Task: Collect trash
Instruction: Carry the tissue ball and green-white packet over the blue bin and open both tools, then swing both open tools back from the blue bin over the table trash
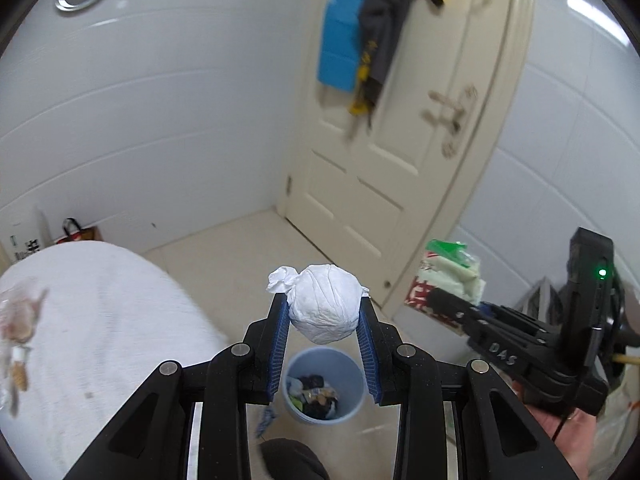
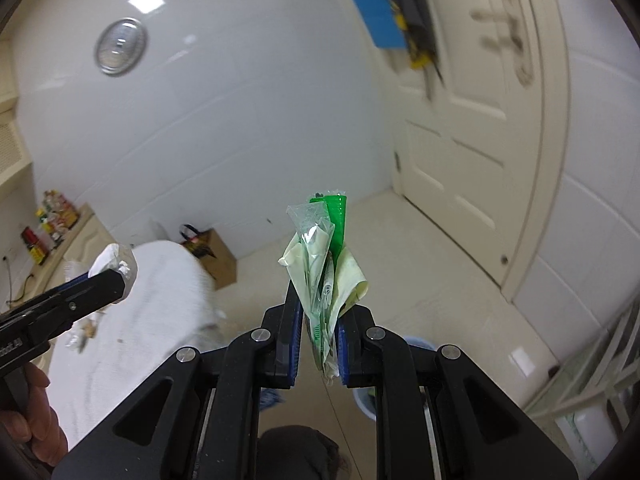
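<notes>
Black gripper arms are filling the foreground, and the left gripper (image 1: 324,312) is squeezing a white wadded paper ball (image 1: 324,306) between its blue pads, hanging right above the light blue trash bin (image 1: 325,390) that is sitting on the tiled floor (image 1: 240,256) with scraps already inside. Off to its right, the right gripper (image 2: 320,320) is clamping tight on a crumpled green-and-clear plastic wrapper (image 2: 324,252), its jaws nearly together, with the bin's rim peeking out just below and a white-covered table (image 1: 100,312) lying to the left.
</notes>
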A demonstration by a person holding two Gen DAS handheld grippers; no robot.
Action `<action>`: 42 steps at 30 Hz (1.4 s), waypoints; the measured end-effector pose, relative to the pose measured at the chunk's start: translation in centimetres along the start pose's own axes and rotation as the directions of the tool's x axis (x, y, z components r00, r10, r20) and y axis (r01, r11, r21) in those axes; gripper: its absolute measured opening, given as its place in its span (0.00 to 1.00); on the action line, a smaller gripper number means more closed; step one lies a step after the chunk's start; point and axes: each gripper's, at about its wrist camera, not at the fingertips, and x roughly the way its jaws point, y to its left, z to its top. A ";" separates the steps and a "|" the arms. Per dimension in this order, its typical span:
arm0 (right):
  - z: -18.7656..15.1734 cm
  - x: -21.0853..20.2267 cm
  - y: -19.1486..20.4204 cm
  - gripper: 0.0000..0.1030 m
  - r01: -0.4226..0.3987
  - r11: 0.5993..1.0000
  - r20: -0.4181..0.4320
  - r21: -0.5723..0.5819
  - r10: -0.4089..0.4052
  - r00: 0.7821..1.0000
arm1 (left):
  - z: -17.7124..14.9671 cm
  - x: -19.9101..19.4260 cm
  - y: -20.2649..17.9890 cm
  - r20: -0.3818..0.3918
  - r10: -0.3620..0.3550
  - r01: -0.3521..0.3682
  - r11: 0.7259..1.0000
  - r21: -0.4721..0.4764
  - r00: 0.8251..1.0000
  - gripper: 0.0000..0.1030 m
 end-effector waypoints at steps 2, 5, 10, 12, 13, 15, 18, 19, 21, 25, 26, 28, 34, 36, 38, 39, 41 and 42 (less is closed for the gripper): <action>-0.4 1.4 -1.6 0.14 0.011 1.000 -0.033 0.023 -0.010 0.999 | 0.5 2.3 -0.5 -0.039 -0.018 0.018 1.000 0.006 0.999 0.29; -1.2 3.3 -3.8 0.14 0.026 0.998 -0.081 0.057 -0.022 0.996 | 1.0 5.7 -0.3 -0.107 -0.035 0.036 0.999 0.010 0.994 0.29; -2.0 6.7 -6.4 0.14 0.047 0.994 -0.156 0.096 -0.031 0.987 | 2.7 11.7 1.2 -0.208 -0.049 0.056 0.998 0.028 0.977 0.29; -2.5 7.8 -7.1 0.14 0.055 0.993 -0.181 0.108 -0.035 0.983 | 3.7 14.6 2.3 -0.241 -0.057 0.066 0.997 0.031 0.969 0.29; -2.6 8.4 -7.5 0.14 0.058 0.992 -0.193 0.116 -0.035 0.981 | 4.3 15.7 2.8 -0.256 -0.063 0.072 0.997 0.026 0.965 0.29; -3.1 9.4 -8.1 0.14 0.060 0.989 -0.211 0.132 -0.031 0.977 | 5.1 18.4 3.2 -0.282 -0.062 0.072 0.997 0.025 0.957 0.29; -3.4 10.8 -8.9 0.15 0.065 0.987 -0.234 0.146 -0.029 0.972 | 6.3 22.4 3.0 -0.316 -0.059 0.074 0.997 0.035 0.947 0.30; -3.6 11.3 -9.2 0.16 0.071 0.986 -0.244 0.151 -0.032 0.969 | 6.3 22.6 3.0 -0.321 -0.056 0.072 0.997 0.040 0.945 0.30; -3.7 12.1 -9.9 0.18 0.086 0.982 -0.256 0.168 -0.041 0.966 | 6.7 24.5 2.8 -0.347 -0.040 0.069 0.995 0.073 0.937 0.33; -3.9 13.1 -11.2 0.46 0.120 0.972 -0.277 0.201 -0.061 0.959 | 7.1 26.5 1.9 -0.349 0.020 0.029 0.990 0.136 0.937 0.73; -3.9 13.2 -11.4 0.56 0.124 0.969 -0.276 0.212 -0.063 0.959 | 7.3 26.6 2.0 -0.333 0.037 0.012 0.989 0.145 0.942 0.80; -3.9 13.0 -11.7 0.64 0.136 0.965 -0.269 0.224 -0.073 0.960 | 7.5 26.6 1.6 -0.302 0.072 -0.023 0.986 0.164 0.951 0.97; -3.8 12.2 -11.9 1.00 0.194 0.951 -0.254 0.241 -0.131 0.958 | 7.6 24.4 2.5 -0.267 0.116 -0.074 0.984 0.161 0.957 0.99; -3.8 11.9 -11.7 1.00 0.197 0.951 -0.253 0.238 -0.136 0.958 | 8.0 23.8 2.5 -0.252 0.122 -0.085 0.985 0.153 0.960 0.99; -3.6 11.5 -11.4 1.00 0.209 0.952 -0.245 0.224 -0.152 0.957 | 8.3 22.9 2.8 -0.226 0.127 -0.097 0.985 0.142 0.966 0.99; -3.5 11.3 -11.2 1.00 0.209 0.952 -0.240 0.222 -0.154 0.958 | 7.2 20.6 2.4 -0.215 0.130 -0.102 0.985 0.136 0.968 0.99; -3.2 10.7 -10.8 1.00 0.204 0.953 -0.226 0.225 -0.152 0.962 | 6.5 18.2 2.9 -0.200 0.124 -0.100 0.987 0.122 0.972 0.99; -3.1 10.3 -10.4 1.00 0.201 0.953 -0.220 0.225 -0.151 0.964 | 6.4 17.2 3.0 -0.186 0.122 -0.102 0.988 0.113 0.975 0.99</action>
